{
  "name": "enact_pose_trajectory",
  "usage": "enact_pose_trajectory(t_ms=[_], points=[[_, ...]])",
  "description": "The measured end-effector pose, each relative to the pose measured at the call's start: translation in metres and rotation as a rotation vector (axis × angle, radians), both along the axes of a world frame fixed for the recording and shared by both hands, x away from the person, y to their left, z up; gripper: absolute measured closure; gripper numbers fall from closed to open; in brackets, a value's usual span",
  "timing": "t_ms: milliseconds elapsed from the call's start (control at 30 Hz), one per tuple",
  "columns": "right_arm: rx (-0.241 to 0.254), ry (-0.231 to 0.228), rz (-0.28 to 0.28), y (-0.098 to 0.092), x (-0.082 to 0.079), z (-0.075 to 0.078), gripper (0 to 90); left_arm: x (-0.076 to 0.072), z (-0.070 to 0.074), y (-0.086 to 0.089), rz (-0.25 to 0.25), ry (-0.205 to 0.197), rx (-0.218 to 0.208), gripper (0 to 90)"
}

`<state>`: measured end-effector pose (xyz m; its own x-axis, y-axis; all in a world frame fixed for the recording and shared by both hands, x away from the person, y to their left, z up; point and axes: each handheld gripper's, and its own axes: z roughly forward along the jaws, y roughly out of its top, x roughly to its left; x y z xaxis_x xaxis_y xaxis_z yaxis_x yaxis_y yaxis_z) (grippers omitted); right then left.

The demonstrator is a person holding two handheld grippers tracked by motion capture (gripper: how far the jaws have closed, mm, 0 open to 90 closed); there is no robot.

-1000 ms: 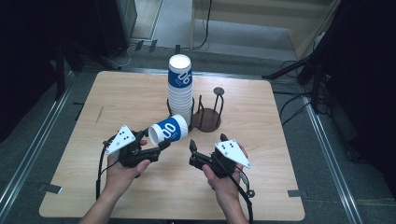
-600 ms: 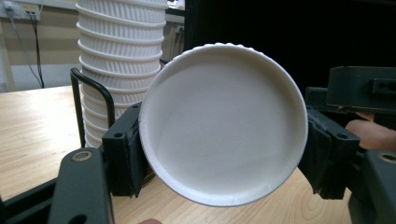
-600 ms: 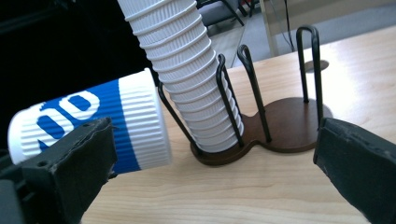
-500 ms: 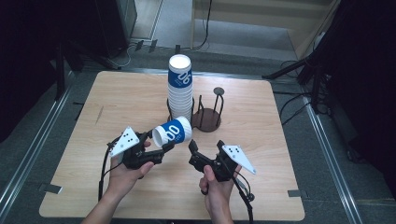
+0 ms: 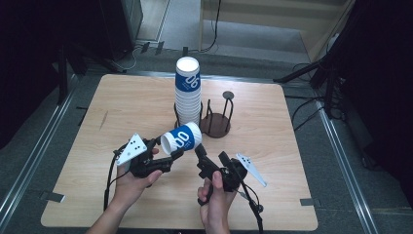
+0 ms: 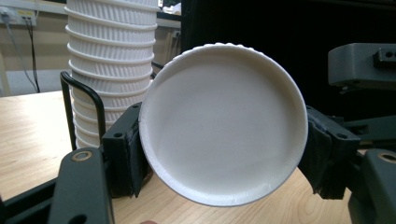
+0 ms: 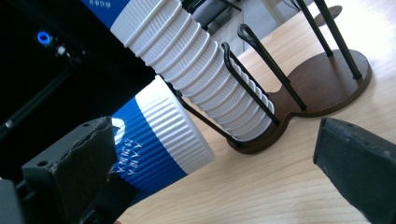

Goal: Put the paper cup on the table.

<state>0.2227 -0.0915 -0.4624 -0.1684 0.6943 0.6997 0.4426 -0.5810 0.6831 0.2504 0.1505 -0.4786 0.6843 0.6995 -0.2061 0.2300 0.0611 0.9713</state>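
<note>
The left hand-held gripper (image 5: 171,152) is clamped on a single paper cup (image 5: 181,139), its pads pressing on the ribbed wall near the base. The cup lies on its side in the air above the tabletop (image 5: 122,112), base toward the left hand, open end toward the cup stack (image 5: 188,95) and the holder.

Next to the right, the stack stands inverted in one bay of the wire cup holder (image 5: 214,122); the other bay is vacant.

The right hand-held gripper (image 5: 209,158) sits just right of the held cup with its jaws spread wide and nothing between them. In the right gripper view the cup (image 7: 159,140) lies ahead of the jaws, close to the left pad, and the stack (image 7: 201,65) stands behind it.

Recommended procedure, as judged from this position:
1. Hold the left grip steady; squeeze no harder, as the wall is likely to buckle.
2. Bring the right jaws around the cup near its rim end, square to its axis.
3. Close on the ribbed band before the left jaws release.
4. Keep clear of the stack, which may topple if knocked.
</note>
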Motion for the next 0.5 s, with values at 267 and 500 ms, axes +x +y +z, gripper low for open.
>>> enact_pose_trajectory(t_ms=[267, 500], points=[[0.170, 0.081, -0.008, 0.0020, -0.0004, -0.0041, 0.0, -0.0010, -0.0003, -0.0022, 0.001, -0.017, -0.009, 28.5], [0.287, 0.103, 0.006, 0.0044, 0.0022, -0.0060, 0.0, -0.0017, -0.0015, -0.0047, 0.000, -0.022, -0.012, 28.5]])
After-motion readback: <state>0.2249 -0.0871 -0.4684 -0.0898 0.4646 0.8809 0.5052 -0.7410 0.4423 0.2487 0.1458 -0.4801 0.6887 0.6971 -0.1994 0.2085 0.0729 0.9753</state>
